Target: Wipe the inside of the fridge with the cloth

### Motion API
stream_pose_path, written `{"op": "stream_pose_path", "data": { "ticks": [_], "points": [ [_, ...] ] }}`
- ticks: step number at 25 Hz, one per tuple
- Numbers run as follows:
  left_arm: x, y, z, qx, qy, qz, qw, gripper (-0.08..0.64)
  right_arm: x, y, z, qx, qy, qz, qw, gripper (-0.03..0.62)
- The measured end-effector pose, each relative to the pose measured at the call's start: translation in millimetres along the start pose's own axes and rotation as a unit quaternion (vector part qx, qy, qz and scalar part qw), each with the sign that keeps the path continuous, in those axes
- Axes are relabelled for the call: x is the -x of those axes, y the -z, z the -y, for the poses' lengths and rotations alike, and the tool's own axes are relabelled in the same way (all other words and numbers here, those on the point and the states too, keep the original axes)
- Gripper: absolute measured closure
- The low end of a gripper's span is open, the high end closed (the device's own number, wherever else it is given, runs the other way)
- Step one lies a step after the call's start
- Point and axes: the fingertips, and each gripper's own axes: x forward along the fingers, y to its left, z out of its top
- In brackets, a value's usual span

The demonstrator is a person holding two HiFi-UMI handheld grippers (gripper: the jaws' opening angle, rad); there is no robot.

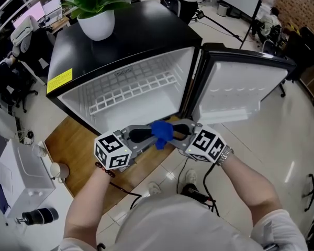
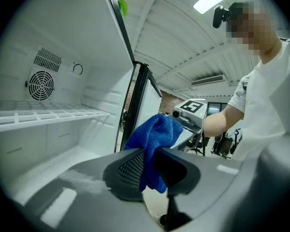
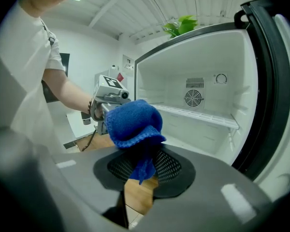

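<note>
Blue cloth point(image 1: 162, 132) hangs in the air between our two grippers, just in front of the open fridge point(image 1: 146, 35) and outside it. Left gripper point(image 2: 147, 166) has its jaws nearly together, pinching one end. Right gripper point(image 3: 142, 164) has narrow jaws clamped on the other end. We see a wire shelf point(image 1: 131, 90) inside.

Bunched blue cloth point(image 1: 161, 132), held aloft before open black fridge point(image 1: 141, 35), white inside.
</note>
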Motion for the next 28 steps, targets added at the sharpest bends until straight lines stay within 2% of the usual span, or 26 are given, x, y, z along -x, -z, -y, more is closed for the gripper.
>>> {"op": "stream_pose_path", "data": {
  "ticks": [7, 12, 16, 20, 28],
  "points": [
    [-1.8, -6.2, -34.2, -0.002, -0.089, 0.033, 0.9955, 0.488, 15.0, 11.3, 32.8, -0.032, 0.077, 0.004, 0.997, 0.485],
    [-7.8, -10.4, -63.0, -0.004, -0.159, 0.049, 0.986, 0.488, 30.0, 12.4, 51.9, -0.045, 0.123, 0.014, 0.991, 0.485],
    [-15.4, -9.3, -87.9, -0.004, -0.215, 0.056, 0.975, 0.488, 37.3, 12.4, 58.0, -0.047, 0.136, 0.016, 0.989, 0.485],
    [-27.6, -4.2, -108.9, 0.015, -0.253, 0.064, 0.9652, 0.488, 42.7, 9.5, 63.6, -0.054, 0.144, 0.022, 0.988, 0.491],
    [-50.3, 9.3, -146.5, 0.066, -0.305, 0.081, 0.9464, 0.488, 48.2, 0.2, 74.6, -0.067, 0.157, 0.038, 0.985, 0.579]
  ]
}}
